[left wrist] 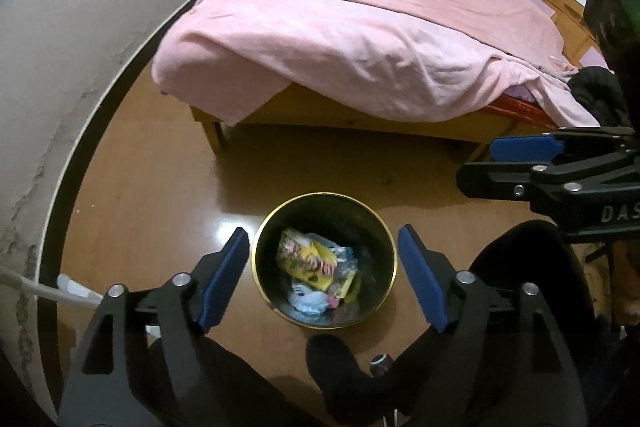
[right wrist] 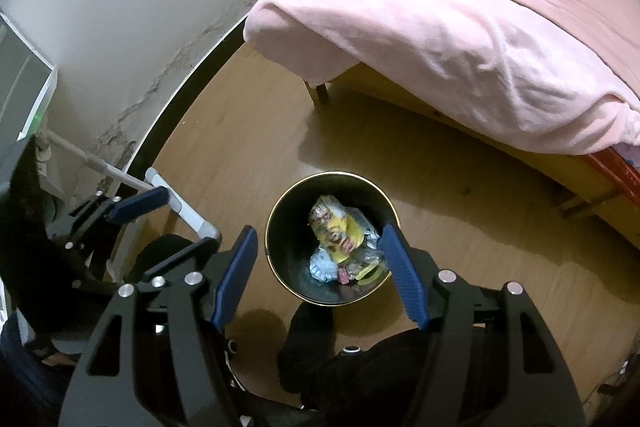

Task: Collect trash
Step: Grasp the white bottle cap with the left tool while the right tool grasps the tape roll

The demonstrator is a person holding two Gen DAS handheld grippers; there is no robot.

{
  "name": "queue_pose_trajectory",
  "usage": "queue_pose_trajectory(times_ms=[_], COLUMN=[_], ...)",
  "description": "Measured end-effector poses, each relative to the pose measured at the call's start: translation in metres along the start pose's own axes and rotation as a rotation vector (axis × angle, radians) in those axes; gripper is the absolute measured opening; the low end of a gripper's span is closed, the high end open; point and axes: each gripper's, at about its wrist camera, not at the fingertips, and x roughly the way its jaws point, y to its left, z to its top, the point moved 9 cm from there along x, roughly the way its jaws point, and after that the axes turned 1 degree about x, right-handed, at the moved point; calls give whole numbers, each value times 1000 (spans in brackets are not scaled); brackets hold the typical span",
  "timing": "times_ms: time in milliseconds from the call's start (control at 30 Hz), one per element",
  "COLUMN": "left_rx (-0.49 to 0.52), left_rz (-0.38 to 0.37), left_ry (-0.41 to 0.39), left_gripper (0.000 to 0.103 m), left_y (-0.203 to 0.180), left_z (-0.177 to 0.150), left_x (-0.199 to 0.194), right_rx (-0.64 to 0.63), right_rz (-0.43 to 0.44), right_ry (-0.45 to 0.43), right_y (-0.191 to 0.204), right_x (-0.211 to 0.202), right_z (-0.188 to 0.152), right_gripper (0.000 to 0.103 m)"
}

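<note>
1. A black round waste bin [left wrist: 324,203] with a gold rim is standing upright on a glossy wooden floor [left wrist: 168,163], a little way in front of the foot of a bed.
2. Trash is lying at the bottom of the bin: a yellow printed snack wrapper [left wrist: 306,259], a pale blue crumpled piece [left wrist: 306,299] and some clear plastic [left wrist: 348,259] beside them.
3. The left gripper [left wrist: 322,279] is hanging above the bin and pointing steeply down, its 2 blue-padded jaws standing wide apart with nothing between them; the bin's mouth is showing in the gap.
4. The right gripper [right wrist: 318,271] is hovering over the same bin, also angled down, its jaws spread apart and gripping nothing; its right pad is overlapping the bin's rim in the right wrist view.
5. Each gripper is showing at the edge of the other's camera, so the 2 are sitting side by side, near each other but not touching.
6. A pink blanket [left wrist: 360,39] is draping over the bed [left wrist: 320,111], hanging past its wooden frame.
7. A cracked, peeling wall [right wrist: 140,27] with a dark skirting board is running along the left.
8. A white pole [right wrist: 120,175] is leaning near that wall.
9. The person's dark-clothed legs [right wrist: 320,355] are filling the bottom of both views, just beside the bin.
</note>
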Motion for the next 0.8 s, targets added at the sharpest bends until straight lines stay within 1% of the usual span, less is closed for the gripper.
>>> queue_pose_trajectory(times_ms=[67,133,200,267,367,400,467,500,533,567,600,633,700,767,800], left_rx=[-7,-7,4,12,-2,-10,-39,-57,-92,-120,-168,-204,-307,-389,-432], left_rz=[19,50,88,134,208,234,313,350,407,443,495,531,637,704,740], left_ry=[-13,-32,-54,-85,-138,-155,-182,-190,-199,-200,-199,-193,-168,-146,-136], left_gripper=[84,86,90,91,91,91,92,92,92,92,93,93,93,93,93], left_y=[8,18,29,46,81,95,133,151,180,200,229,249,305,348,368], left_z=[1,4,6,8,6,3,-7,-14,-26,-35,-50,-62,-99,-131,-147], left_x=[-15,-34,-58,-91,-146,-164,-205,-222,-246,-261,-281,-294,-328,-351,-362], right_rx=[-13,-44,-86,-128,-211,-249,-313,-347,-384,-415,-450,-498,-564,-634,-676], right_rz=[5,8,10,20,57,79,110,126,146,166,187,211,239,258,263], right_ry=[2,6,-11,-30,-63,-74,-86,-92,-95,-94,-90,-79,-68,-53,-41], right_y=[7,19,36,56,99,121,157,178,202,224,247,276,318,364,390], right_x=[-1,-5,-13,-23,-38,-43,-48,-50,-51,-52,-51,-48,-45,-39,-34], right_z=[2,5,13,20,35,40,46,48,49,50,50,49,49,48,47], right_gripper=[63,63,63,67,68,68,69,69,70,70,71,71,73,77,77])
